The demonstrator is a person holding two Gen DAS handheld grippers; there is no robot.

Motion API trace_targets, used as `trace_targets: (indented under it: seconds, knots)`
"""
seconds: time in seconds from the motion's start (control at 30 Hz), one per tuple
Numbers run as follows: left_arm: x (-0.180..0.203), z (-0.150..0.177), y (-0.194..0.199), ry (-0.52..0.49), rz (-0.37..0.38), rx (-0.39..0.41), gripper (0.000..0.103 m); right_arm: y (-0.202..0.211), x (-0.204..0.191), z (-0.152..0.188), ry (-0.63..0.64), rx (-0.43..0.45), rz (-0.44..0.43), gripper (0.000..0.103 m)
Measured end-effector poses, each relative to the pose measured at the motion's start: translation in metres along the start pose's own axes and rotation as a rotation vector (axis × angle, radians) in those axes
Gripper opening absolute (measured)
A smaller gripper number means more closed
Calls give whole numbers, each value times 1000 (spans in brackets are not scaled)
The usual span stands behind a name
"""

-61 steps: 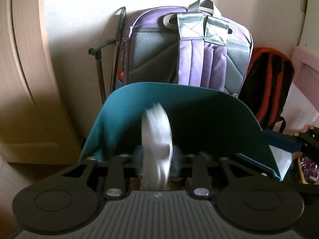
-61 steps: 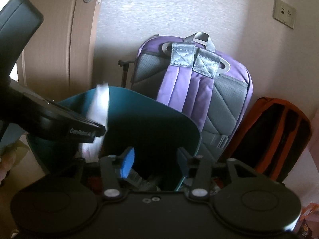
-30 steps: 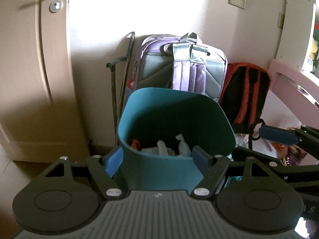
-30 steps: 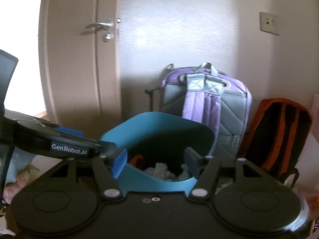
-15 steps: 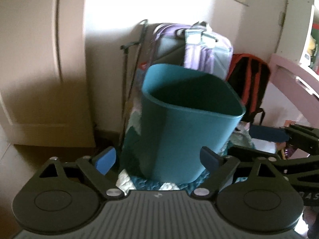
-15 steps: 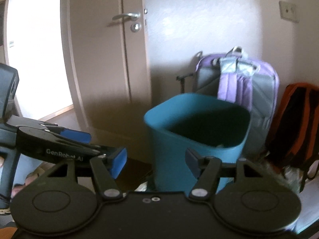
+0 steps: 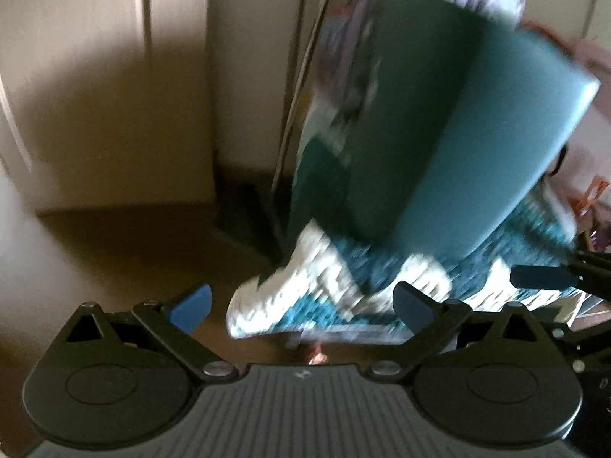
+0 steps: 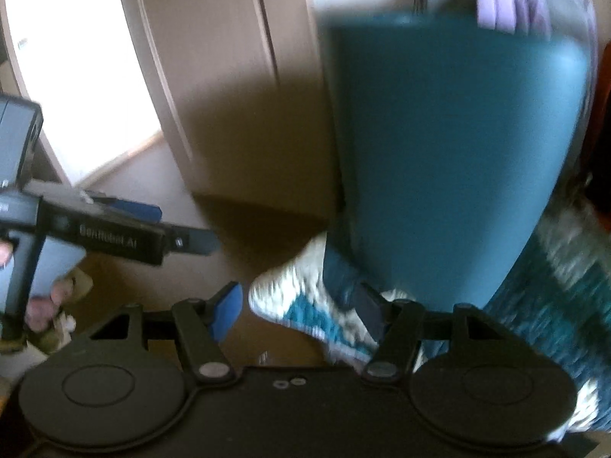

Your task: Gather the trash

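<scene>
The teal bin (image 8: 450,160) looked smooth, matt plastic; the teal-and-white rug (image 7: 328,290) under it read as rough, shaggy cloth; the door (image 8: 214,57) showed a smooth, satin finish.

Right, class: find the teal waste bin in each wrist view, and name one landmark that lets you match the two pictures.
Left wrist view: the teal waste bin fills the upper right, blurred and leaning.
Right wrist view: the bin fills the right half, standing upright.
Shared landmark: the teal-and-white rug under the bin's base.

Black left gripper (image 7: 301,305), ribbed grey housing, blue pads (image 7: 191,303); black right gripper (image 8: 298,305), silver screws, round side discs.
</scene>
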State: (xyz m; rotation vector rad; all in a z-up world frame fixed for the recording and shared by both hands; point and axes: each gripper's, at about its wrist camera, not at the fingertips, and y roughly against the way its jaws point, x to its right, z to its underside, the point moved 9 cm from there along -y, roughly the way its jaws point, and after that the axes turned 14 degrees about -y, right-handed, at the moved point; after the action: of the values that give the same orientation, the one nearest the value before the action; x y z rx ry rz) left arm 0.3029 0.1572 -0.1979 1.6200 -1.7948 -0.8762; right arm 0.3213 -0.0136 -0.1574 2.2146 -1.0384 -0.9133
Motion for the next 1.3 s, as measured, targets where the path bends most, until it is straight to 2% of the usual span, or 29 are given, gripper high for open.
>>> trace_targets:
  seconds: [0.23, 0.47, 0.7, 0.9, 1.03, 1.3]
  knots:
    - [-30, 63, -93, 24, -17, -189, 102, -96, 27, 66, -26, -184, 51, 65]
    - [-49, 134, -187, 61, -39, -418, 102, -179, 45, 139, -7, -368, 72, 65]
    - [-67, 193, -265, 196, -9, -580, 101, -251, 58, 205, 33, -537, 77, 65]
    - [-67, 230, -325, 308, -3, -671, 101, -297, 60, 252, 92, -653, 63, 65]
    - [-61, 247, -355, 322, -23, -704, 101, -320, 60, 272, 109, -705, 32, 64]
    - [-56, 276, -392, 425, -14, -763, 101, -364, 62, 303, 138, -755, 7, 63]
